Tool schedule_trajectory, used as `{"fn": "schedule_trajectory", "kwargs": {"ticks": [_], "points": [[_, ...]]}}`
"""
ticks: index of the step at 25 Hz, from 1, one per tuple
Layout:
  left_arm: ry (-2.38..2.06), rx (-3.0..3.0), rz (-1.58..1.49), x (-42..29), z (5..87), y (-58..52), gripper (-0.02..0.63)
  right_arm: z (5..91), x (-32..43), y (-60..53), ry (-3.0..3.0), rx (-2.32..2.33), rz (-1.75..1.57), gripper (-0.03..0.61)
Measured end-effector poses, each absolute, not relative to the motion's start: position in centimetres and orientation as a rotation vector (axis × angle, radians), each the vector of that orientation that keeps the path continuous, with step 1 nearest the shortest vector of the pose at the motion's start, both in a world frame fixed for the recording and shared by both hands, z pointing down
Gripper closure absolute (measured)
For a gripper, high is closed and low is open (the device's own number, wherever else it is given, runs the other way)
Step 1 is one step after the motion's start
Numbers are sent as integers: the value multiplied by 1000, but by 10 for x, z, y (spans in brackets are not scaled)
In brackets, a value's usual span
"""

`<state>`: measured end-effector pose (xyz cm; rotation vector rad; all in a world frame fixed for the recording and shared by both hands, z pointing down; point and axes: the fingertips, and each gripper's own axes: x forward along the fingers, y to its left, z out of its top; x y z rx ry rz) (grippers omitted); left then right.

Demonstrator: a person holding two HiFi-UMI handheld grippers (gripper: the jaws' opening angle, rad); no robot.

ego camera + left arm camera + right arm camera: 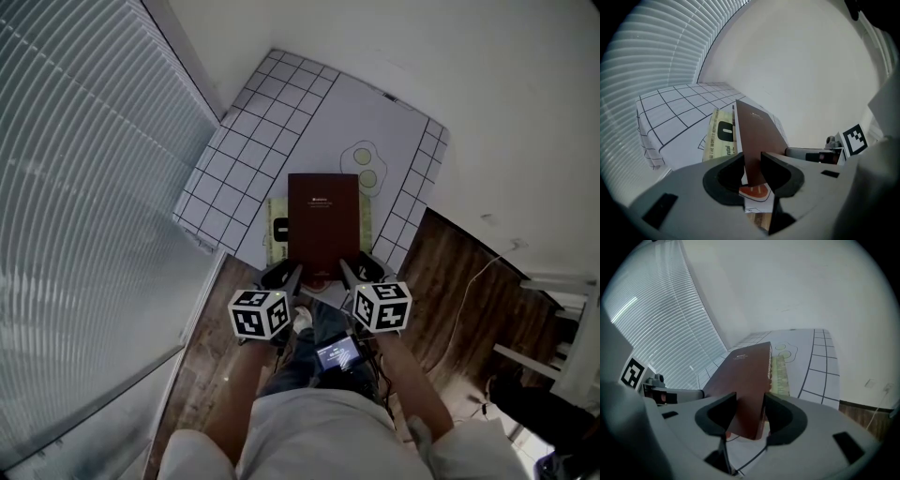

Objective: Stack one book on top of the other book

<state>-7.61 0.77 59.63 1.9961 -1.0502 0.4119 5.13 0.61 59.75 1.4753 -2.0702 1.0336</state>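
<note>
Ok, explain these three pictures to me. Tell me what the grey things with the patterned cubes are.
No robot here: a person holds a two-jawed tool, a hand-held gripper with a marker cube, in each hand. The head view comes from a camera on the person's head, looking down: the left hand-held gripper is at its left, the right hand-held gripper at its right. The two gripper views come from cameras riding on each tool, looking along its jaws. A cloth-covered table bears a yellow-green book. Both tools are clamped on the near edge of a brown book, which sits over the yellow-green one.
</note>
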Motion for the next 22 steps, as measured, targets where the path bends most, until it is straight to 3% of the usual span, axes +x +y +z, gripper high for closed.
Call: {"fn": "schedule_trajectory", "kwargs": {"ticks": [22], "points": [[-867, 2062, 461, -77, 595, 29, 522, 591, 52, 14, -2051, 1384, 749, 390]]}}
